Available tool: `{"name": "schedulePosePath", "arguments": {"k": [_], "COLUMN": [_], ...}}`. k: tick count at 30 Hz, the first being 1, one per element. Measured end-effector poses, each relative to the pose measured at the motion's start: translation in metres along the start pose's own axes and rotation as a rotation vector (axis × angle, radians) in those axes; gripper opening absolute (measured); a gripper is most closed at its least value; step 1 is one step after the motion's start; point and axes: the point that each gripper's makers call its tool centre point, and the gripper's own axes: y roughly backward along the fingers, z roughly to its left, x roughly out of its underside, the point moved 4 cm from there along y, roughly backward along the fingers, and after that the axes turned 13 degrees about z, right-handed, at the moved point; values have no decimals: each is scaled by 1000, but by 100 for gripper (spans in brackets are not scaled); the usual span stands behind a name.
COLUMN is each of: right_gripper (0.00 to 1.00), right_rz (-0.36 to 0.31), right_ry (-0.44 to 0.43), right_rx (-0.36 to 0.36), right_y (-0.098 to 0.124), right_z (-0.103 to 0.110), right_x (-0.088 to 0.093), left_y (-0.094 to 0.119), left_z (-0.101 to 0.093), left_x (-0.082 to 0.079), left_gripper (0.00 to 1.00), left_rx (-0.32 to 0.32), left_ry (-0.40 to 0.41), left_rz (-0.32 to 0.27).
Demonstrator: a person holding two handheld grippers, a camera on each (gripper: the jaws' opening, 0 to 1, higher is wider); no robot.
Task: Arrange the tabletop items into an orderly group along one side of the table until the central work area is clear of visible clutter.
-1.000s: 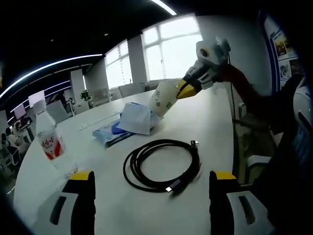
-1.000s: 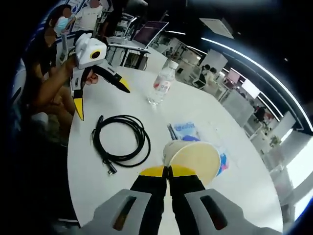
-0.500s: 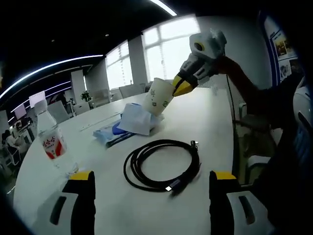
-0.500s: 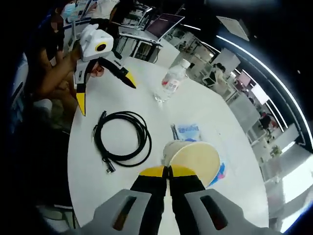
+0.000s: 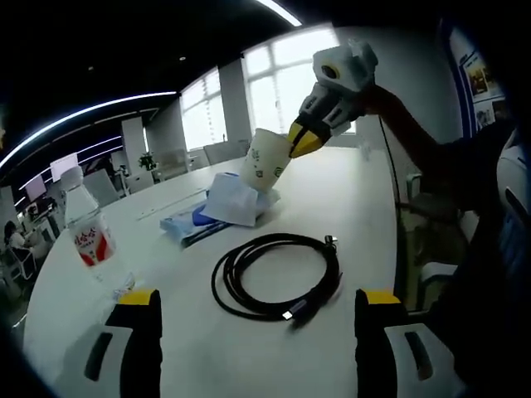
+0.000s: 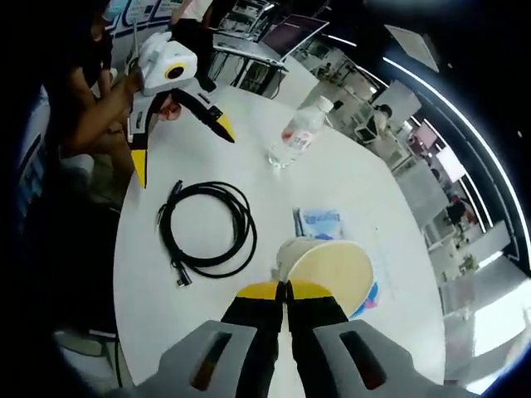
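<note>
**Cup lifted clear of the bench, cable and bottle not yet gathered**

While the paper cup (image 5: 267, 161) rides higher than it did a second ago, the right gripper (image 5: 304, 141) has carried it up and off the bench (image 5: 348, 195), above the tissue pack (image 5: 232, 199) rather than leaning beside it. In the right gripper view the whole scene has dropped away and widened, which fits a hand raising the gripper, not things moving on the bench. That means, as I judge it, the cup is in transit to its place in the row, and the middle is far from tidy: the coiled black cable (image 5: 275, 277) lies in the open centre, nearest the left gripper (image 5: 257, 308).

The right gripper's jaws are pressed together on the cup's rim, the cup tilted with its open mouth toward that gripper's camera (image 6: 330, 271). The person's arm (image 5: 415, 145) reaches in from the right of the cable, held up at a slant.

The left gripper hovers low over the bench edge just short of the cable, its jaws spread wide and holding nothing. The water bottle (image 5: 90, 240) stands upright to the left of the cable; the blue packet (image 5: 184, 226) lies beyond the cable, just beside the tissue pack.
</note>
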Motion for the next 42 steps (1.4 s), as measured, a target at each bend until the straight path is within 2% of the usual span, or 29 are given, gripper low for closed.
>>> {"name": "schedulePosePath", "arguments": {"k": [7, 9, 12, 21, 29, 42], "right_gripper": [0, 0, 0, 0, 0, 0], "right_rz": [17, 15, 47, 92, 123, 221], "right_ry": [32, 39, 68, 121, 169, 269], "right_rx": [-21, -48, -39, -76, -118, -201], "right_y": [0, 1, -1, -10, -13, -21], "right_z": [-2, -1, -2, -4, -6, -4], "right_x": [-7, -10, -12, -19, -29, -35], "left_y": [1, 3, 3, 5, 5, 5], "left_z": [1, 2, 2, 3, 2, 1], "left_x": [1, 1, 1, 3, 6, 9], "left_gripper": [96, 96, 96, 96, 96, 96], "left_rx": [1, -2, -1, -3, -4, -6], "left_ry": [-2, 0, 3, 2, 3, 6], "left_rz": [5, 2, -2, -3, 3, 3]}}
